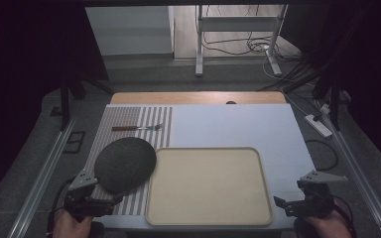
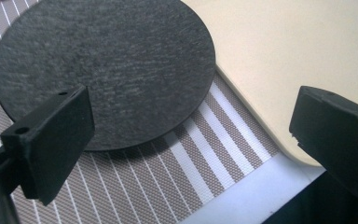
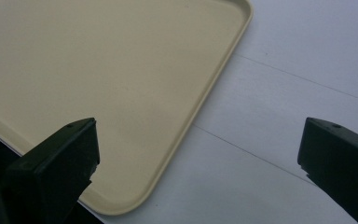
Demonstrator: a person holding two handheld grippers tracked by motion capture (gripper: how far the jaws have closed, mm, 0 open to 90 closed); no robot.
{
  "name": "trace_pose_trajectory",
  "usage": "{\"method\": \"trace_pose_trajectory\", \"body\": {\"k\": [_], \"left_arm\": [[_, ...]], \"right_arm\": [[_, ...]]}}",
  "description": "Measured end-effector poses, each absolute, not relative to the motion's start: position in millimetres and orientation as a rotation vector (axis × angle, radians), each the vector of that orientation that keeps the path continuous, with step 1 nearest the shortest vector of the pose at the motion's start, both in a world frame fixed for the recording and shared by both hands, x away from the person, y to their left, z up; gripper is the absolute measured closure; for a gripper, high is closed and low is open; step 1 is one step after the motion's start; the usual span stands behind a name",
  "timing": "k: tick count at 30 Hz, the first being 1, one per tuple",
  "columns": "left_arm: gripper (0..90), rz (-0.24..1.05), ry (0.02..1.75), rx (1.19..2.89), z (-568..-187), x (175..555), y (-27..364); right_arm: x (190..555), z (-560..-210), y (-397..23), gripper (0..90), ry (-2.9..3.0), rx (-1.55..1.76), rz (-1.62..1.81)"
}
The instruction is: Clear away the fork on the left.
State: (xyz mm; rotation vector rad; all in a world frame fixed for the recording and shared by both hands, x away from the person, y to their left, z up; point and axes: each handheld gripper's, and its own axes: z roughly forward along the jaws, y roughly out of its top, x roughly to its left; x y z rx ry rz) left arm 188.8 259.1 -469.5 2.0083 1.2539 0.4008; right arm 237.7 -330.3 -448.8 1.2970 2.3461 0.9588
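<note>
When we look down from the high view, we see our left gripper (image 1: 99,201) at the near left corner of the table (image 1: 238,126), right by the near edge of the round dark mat (image 1: 125,164). That mat lies flat on the striped cloth (image 1: 129,119), and its right side sits a little over the rim of the big cream tray (image 1: 209,186). A small fork (image 1: 138,128) lies far back on the cloth, well apart from us. Our right gripper (image 1: 290,204) waits at the near right corner, just beside the tray. Both hands are low at the table's near edge, with the grippers pointing forward. We think the job now is to take hold of the mat, so we should slide one jaw under its thin edge, go slowly, and not push it further onto the tray. From the left gripper view, our jaws are spread wide, with nothing between them, and the mat lies just past the left jaw, on the stripes beside the tray's corner. From the right gripper view, those jaws are spread wide too, hanging over the tray's corner and the bare pale table, holding nothing.
</note>
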Motion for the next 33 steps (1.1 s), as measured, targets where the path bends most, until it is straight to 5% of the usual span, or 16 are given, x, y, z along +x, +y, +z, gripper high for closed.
{"method": "trace_pose_trajectory", "body": {"k": [33], "left_arm": [[0.0,0.263,1.247,2.016,-470,235,252]], "right_arm": [[238,-449,-329,0.0,2.35,1.292,0.958]]}}
